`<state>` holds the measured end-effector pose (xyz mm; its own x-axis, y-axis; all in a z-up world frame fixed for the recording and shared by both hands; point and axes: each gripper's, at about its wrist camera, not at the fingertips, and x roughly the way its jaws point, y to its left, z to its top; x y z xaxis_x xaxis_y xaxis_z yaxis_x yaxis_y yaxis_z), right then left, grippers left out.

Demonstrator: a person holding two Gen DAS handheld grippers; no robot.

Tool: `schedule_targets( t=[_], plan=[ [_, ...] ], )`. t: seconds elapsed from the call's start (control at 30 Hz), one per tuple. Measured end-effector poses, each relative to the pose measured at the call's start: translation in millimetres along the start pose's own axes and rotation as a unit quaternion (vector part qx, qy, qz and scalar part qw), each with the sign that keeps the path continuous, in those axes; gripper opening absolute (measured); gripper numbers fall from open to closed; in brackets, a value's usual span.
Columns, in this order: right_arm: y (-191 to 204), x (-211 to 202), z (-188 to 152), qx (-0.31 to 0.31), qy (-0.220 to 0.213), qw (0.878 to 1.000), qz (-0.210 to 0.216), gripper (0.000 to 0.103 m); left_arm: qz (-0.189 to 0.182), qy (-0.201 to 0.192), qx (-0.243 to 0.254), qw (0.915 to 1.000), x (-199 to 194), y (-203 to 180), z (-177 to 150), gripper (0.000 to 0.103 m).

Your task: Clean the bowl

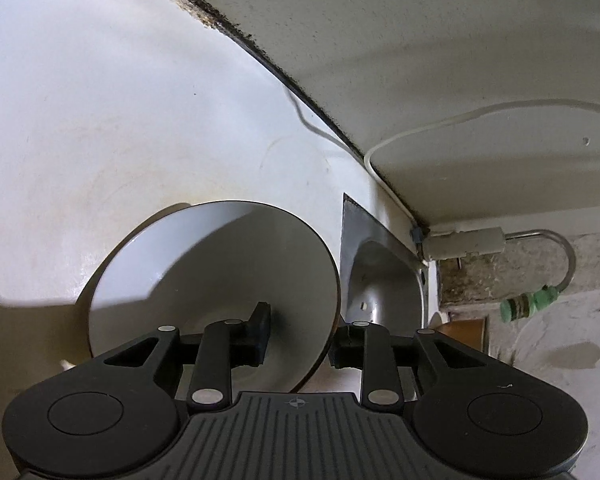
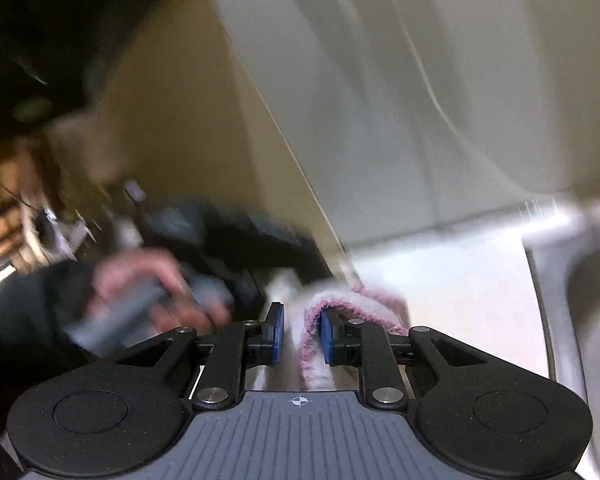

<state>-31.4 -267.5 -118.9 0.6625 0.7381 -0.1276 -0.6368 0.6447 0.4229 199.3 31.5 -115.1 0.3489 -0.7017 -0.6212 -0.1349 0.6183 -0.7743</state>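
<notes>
In the left wrist view I see my left gripper (image 1: pixel 298 340) with the white bowl (image 1: pixel 204 280) tipped up on its edge on the white tabletop (image 1: pixel 100 120). The rim of the bowl sits between the jaws, one finger inside the bowl and one outside. The jaws are a little way apart, and I cannot tell if the pads press on the rim or just sit around it. Past the bowl is a steel sink (image 1: pixel 380 284), with a tap (image 1: pixel 540 264) that has a green tip by the wall. A thin white cable (image 1: pixel 420 128) runs along the wall. In the right wrist view things are very blurry. My right gripper (image 2: pixel 302 334) has its jaws nearly closed on a fluffy pink and white cloth (image 2: pixel 340 308), pinching a fold of it. To the left I see the person's hand (image 2: pixel 156 288) on the other gripper's handle. The edge of the sink (image 2: pixel 560 300) shows on the right. I think I am at the step of getting the bowl steady so I can wipe it. Next I need to bring the cloth over to the open side of the bowl and rub inside, while the left side keeps the bowl from rolling. Only the left view shows the bowl. Only the right view shows the cloth and the hand.
</notes>
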Motion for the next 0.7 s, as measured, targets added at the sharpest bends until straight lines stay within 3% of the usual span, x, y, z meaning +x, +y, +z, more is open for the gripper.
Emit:
schedule_targets(
  t=[0.07,0.2,0.47,0.53,0.63,0.7],
  plan=[
    [9,27,-7,-0.047,0.044,0.998,-0.020,0.020,0.002,0.002,0.006,1.0000,2,-2,-1,0.031],
    [1,55,-39,-0.062,0.141,0.985,-0.082,0.020,0.011,0.009,0.031,0.9994,1,-8,-5,0.031],
    [-2,19,-40,-0.091,0.184,0.976,-0.066,0.022,0.036,0.006,0.072,0.9967,-2,-11,-9,0.029],
    [-5,9,-43,-0.076,0.184,0.978,-0.064,0.030,0.054,0.008,0.099,0.9936,-2,-17,-13,0.029],
    [-4,8,-42,-0.042,0.177,0.982,-0.058,0.060,0.069,0.012,0.132,0.9888,0,-23,-18,0.029],
    [8,19,-45,-0.066,0.197,0.977,-0.047,0.089,0.069,0.018,0.142,0.9873,1,-25,-21,0.029]
  ],
)
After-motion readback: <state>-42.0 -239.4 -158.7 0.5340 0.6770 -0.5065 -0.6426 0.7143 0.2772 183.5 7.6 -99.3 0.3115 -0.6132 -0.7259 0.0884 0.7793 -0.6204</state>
